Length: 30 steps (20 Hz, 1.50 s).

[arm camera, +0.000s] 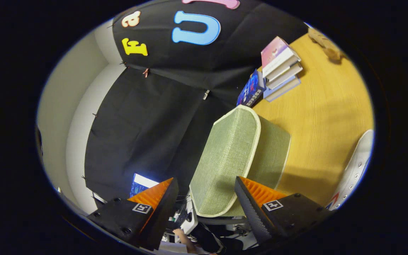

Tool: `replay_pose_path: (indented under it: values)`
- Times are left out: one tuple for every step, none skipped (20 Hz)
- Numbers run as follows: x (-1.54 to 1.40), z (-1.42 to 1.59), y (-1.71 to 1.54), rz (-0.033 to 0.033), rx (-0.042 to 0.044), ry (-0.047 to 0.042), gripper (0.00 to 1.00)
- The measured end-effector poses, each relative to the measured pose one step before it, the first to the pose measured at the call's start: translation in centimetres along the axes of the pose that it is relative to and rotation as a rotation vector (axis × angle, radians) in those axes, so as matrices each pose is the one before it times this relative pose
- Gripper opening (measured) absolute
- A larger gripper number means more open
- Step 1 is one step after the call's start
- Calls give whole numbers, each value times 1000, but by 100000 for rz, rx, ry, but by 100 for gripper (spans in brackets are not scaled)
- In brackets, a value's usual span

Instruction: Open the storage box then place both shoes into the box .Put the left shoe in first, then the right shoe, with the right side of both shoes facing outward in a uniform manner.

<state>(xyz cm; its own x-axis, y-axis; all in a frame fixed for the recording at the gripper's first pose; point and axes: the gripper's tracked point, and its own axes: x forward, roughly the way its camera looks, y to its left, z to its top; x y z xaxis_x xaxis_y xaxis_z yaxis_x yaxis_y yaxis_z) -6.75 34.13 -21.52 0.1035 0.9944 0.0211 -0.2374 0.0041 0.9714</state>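
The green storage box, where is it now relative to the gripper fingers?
In the gripper view, the green storage box stands on the wooden table, just ahead of the open gripper, with the stack of books beyond it.

green storage box (237,156) between spread hand-held gripper (205,198) fingers

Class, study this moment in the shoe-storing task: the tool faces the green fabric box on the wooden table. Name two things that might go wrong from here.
1. The tool is open, with the green fabric box just ahead and partly between its fingers. Its lid looks closed; a poor grip on the fabric could tip or drag the box.
2. The stack of books stands just beyond the box, so a shoved box might knock it.
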Motion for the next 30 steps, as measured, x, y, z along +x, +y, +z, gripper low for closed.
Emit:
replay_pose_path:
  values:
    - [416, -186, -807, 1133, 3168, 267, 98]
    - [248, -42, -736, 1052, 3311, 232, 97]
    - [329, 62, -371, 2097, 3993, 369, 98]
    - [313, -129, -62, 2807, 4030, 468, 97]
    - [335, -90, -168, 2297, 3059, 503, 97]
    - [281, 16, -297, 1692, 2085, 208, 97]
    - [164, -275, -295, 3109, 3716, 100, 97]
    - [289, -35, -245, 1499, 2915, 207, 97]
    - [190, -306, -456, 708, 2533, 462, 97]
    - [189, -312, -744, -565, 629, 296, 97]
    - [134, 38, -17, 2070, 1362, -369, 97]
    - [-104, 39, 198, 1644, 2077, -170, 97]
    - [115, 64, 308, 2476, 2417, -436, 95]
    - [-66, 286, 187, 1400, 1924, -603, 82]
    - [-157, 324, -345, -19, 1710, -298, 68]
    - [-121, -351, -645, -3014, -747, 381, 55]
    - [-300, 615, -495, -741, 1074, -2662, 42]
    - [-857, -524, 1259, 3158, -16, -707, 28]
    - [109, 674, 1108, 3351, -1120, -1539, 15]
    - [-520, -359, 1599, 3518, -1289, -475, 5]
    - [158, -145, 1078, 925, -1774, -332, 5]
    - [250, -117, 846, -71, -1840, -418, 5]
    - [385, -212, 1127, 677, -1391, 119, 5]
    - [509, -246, 1259, 997, -1526, 67, 5]
    - [627, -102, 1057, 102, -2056, 118, 5]
    - [708, -122, 1069, 815, -1638, 19, 5]
    - [807, 6, 1095, 914, -1262, -55, 5]
    - [830, -1, 771, 66, -1451, -101, 5]
    - [1014, 21, 742, -362, -1697, 169, 5]
    - [943, 4, 651, -1036, -2442, 367, 5]
